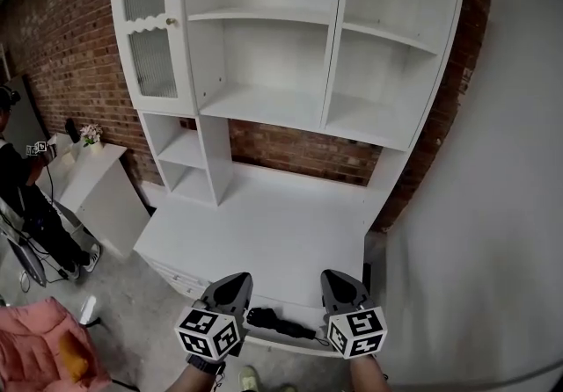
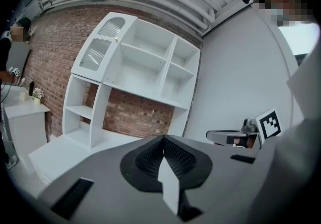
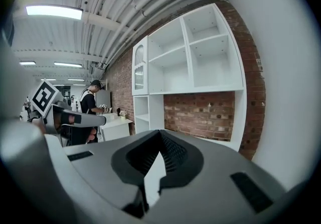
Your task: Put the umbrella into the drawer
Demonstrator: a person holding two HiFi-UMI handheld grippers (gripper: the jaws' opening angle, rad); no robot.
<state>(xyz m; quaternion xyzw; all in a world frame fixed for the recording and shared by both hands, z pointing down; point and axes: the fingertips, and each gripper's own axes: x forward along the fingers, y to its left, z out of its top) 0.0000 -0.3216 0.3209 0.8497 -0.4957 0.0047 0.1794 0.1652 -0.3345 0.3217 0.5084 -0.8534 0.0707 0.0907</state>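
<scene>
A folded black umbrella (image 1: 278,323) lies in the open white drawer (image 1: 280,344) at the desk's front edge, low in the head view. My left gripper (image 1: 236,281) hangs above the umbrella's left end and my right gripper (image 1: 339,279) above its right end. Neither touches it. Both are shut with nothing between the jaws. In the left gripper view the left gripper (image 2: 163,138) points almost level at the white shelf unit (image 2: 135,62), with the right gripper (image 2: 239,137) beside it. In the right gripper view the right gripper (image 3: 160,131) faces the same shelves (image 3: 193,52). The umbrella is hidden in both gripper views.
The white desk top (image 1: 264,232) carries a tall shelf unit (image 1: 290,39) with a glass door (image 1: 148,25), against a brick wall. A grey wall (image 1: 493,206) stands at the right. At the left are a low white cabinet (image 1: 97,188) with flowers, a person (image 1: 22,197) and a pink garment (image 1: 44,346).
</scene>
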